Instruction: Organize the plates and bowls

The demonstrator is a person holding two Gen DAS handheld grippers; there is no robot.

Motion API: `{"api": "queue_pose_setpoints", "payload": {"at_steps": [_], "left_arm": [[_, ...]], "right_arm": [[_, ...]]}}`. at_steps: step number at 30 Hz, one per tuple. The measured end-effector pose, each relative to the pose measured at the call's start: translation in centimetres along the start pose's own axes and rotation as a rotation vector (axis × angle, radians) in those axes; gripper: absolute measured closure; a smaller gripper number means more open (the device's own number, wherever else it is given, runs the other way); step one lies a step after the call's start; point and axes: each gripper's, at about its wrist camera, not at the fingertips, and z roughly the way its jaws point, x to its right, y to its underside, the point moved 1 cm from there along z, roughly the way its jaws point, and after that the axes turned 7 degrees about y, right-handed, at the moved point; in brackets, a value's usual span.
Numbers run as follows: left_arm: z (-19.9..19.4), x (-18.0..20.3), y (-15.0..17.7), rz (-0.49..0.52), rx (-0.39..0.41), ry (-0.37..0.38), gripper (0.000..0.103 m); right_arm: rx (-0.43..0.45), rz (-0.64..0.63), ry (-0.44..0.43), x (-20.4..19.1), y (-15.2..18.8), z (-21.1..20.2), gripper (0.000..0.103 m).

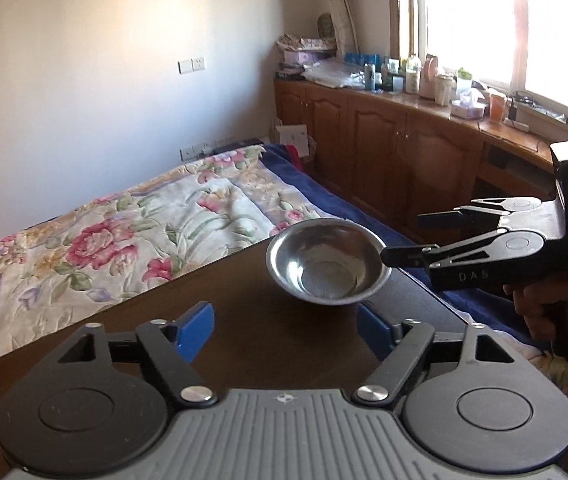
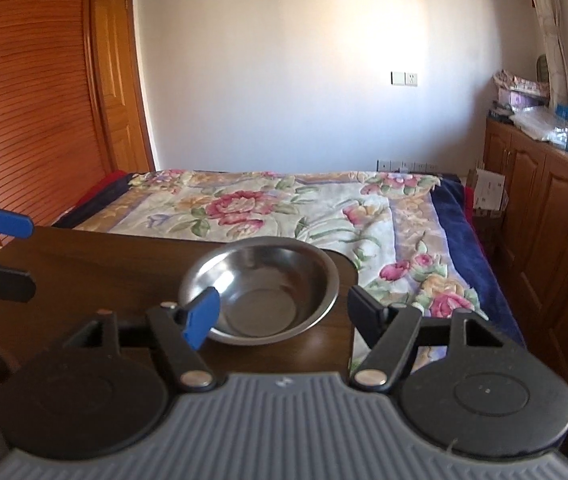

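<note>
Blue-padded fingers of the left gripper [image 1: 284, 330] stand apart and empty over a dark wooden table [image 1: 243, 320], aimed at a lone stainless steel bowl [image 1: 326, 261] resting upright near the table's far corner, at 1 o'clock in the left wrist view. From 3 o'clock the right gripper [image 1: 402, 238], held in a person's hand [image 1: 540, 308], reaches the bowl's rim, fingers parted, no grip evident. Thin, rigid and probably light, the polished metal looks slippery; its flared rim seems the surest hold. A floral bedspread [image 2: 284, 208] lies beyond
</note>
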Motion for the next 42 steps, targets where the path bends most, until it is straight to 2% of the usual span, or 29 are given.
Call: {"api": "queue_pose_setpoints", "payload": {"at_steps": [6,8,23,28,29,30,35,36,42], "left_arm": [[3.7,-0.9,-1.8,0.007,-0.051,0.018,0.035],[4.9,-1.2,-2.2,0.008,-0.063,0.017,0.036],[11.0,-3.0,-2.8,-0.064,-0.167,0.052,0.052],[12.0,-3.4,-2.7,-0.092,-0.19,0.065,0.063],[12.2,-3.5,-2.7,-0.093,-0.194,0.064,0.071],[12.3,-3.5,-2.7,-0.096,-0.196,0.065,0.075],[12.7,-3.8,-2.6,-0.119,-0.205,0.073,0.078],[12.8,-3.8,-2.6,-0.121,-0.208,0.078,0.078],[12.8,-3.9,-2.5,-0.131,-0.213,0.093,0.082]], "right_arm": [[-0.03,0.042,-0.002,1.3,0.4,1.7,0.033],[-0.04,0.067,-0.008,1.6,0.6,2.1,0.033],[-0.089,0.124,-0.048,1.5,0.9,3.3,0.048],[-0.116,0.147,-0.061,1.6,1.1,3.8,0.053],[-0.119,0.15,-0.061,1.5,1.1,3.8,0.053],[-0.12,0.154,-0.063,1.5,1.1,3.8,0.054],[-0.133,0.18,-0.08,1.5,1.1,4.1,0.061],[-0.136,0.184,-0.084,1.5,1.2,4.2,0.066],[-0.158,0.216,-0.096,1.4,1.3,4.8,0.078]]}}
